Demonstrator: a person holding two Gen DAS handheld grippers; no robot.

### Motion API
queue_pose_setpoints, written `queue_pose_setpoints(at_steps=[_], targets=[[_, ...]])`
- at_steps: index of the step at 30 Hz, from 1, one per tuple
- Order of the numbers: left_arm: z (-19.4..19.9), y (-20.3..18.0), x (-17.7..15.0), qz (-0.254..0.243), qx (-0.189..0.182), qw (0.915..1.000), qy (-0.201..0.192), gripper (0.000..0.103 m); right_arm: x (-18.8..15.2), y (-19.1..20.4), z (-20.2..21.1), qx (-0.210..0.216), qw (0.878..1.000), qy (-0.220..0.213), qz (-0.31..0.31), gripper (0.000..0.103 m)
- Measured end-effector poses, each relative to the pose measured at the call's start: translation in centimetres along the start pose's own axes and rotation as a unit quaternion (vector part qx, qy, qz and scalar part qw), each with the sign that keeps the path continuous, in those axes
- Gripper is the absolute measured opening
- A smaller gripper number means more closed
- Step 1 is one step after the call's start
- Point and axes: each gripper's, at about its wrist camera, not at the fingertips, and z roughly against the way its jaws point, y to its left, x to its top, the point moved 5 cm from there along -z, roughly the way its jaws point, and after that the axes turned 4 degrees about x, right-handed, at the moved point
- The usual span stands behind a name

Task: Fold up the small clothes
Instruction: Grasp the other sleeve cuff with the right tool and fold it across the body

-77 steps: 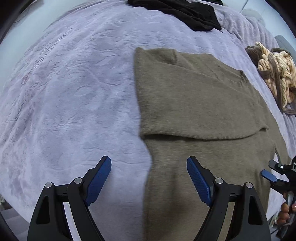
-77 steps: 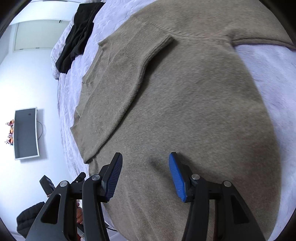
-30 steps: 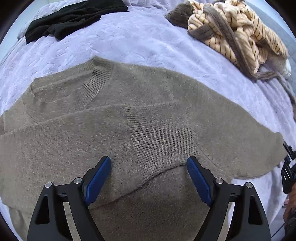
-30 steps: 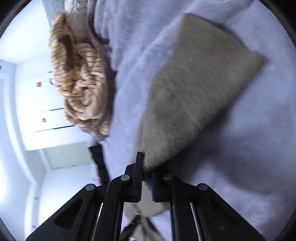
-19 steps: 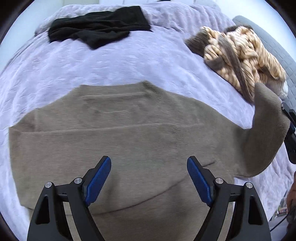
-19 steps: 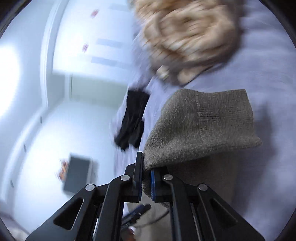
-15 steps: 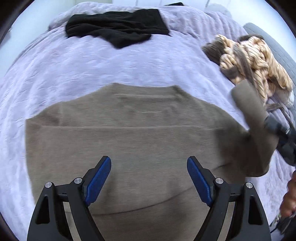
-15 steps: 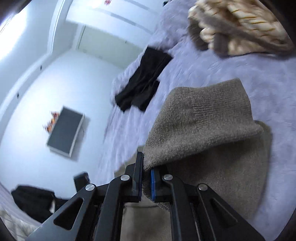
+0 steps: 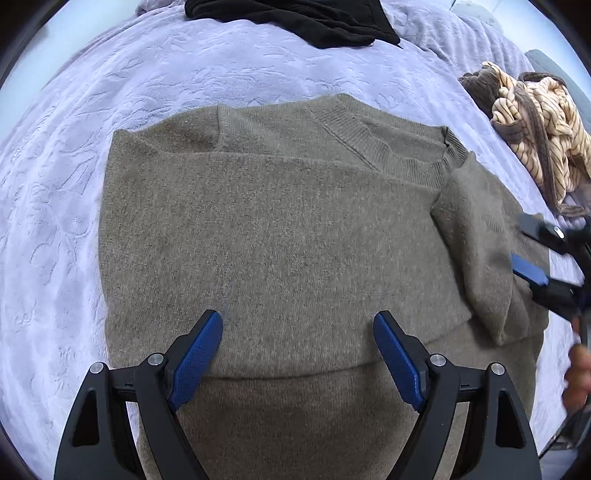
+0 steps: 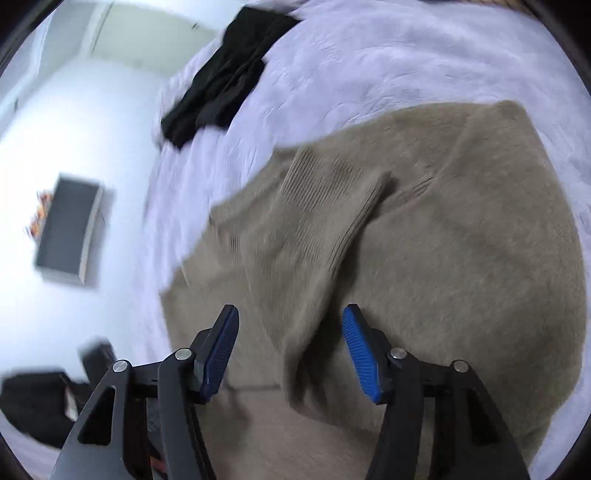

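Brown sweater (image 9: 280,229) spread flat on the lavender bedspread (image 9: 66,177), toward its near edge, neckline pointing at the far edge, both sleeves folded in across the chest. Left gripper (image 9: 297,349) above the lower chest, jaws wide apart, holding nothing. Right gripper (image 10: 290,343) over the folded sleeve, jaws likewise apart, empty. Black garment (image 9: 295,16) at the far edge; striped garment (image 9: 535,125) bunched near the right edge.

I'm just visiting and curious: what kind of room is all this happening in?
Most likely a bedroom. A brown sweater lies spread on a lavender bedspread, other clothes such as a black garment lie about, and a dark wall-mounted screen hangs nearby.
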Motion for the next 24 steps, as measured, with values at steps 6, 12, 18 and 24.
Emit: queue_pose_setpoints(at_steps=[6, 12, 18, 24], targets=[[2.2, 1.2, -1.3, 0.004, -0.021, 0.9998, -0.006, 0.084, 2.0, 2.0, -2.7, 0.058, 0.998, -0.011, -0.029, 0.007], [4.0, 4.8, -4.1, 0.022, -0.016, 0.9996, -0.003, 0.084, -2.2, 13.9, -7.3, 0.018, 0.967, 0.039, 0.252, 0.006], [4.5, 7.5, -6.8, 0.044, -0.002, 0.999, 0.013, 0.084, -10.4, 13.6, -16.7, -0.113, 0.889, 0.177, 0.406, 0.011], [5.7, 7.9, -6.7, 0.044, -0.004, 0.999, 0.012, 0.084, -12.2, 12.8, -13.3, -0.105, 0.903, 0.16, 0.385, 0.067]])
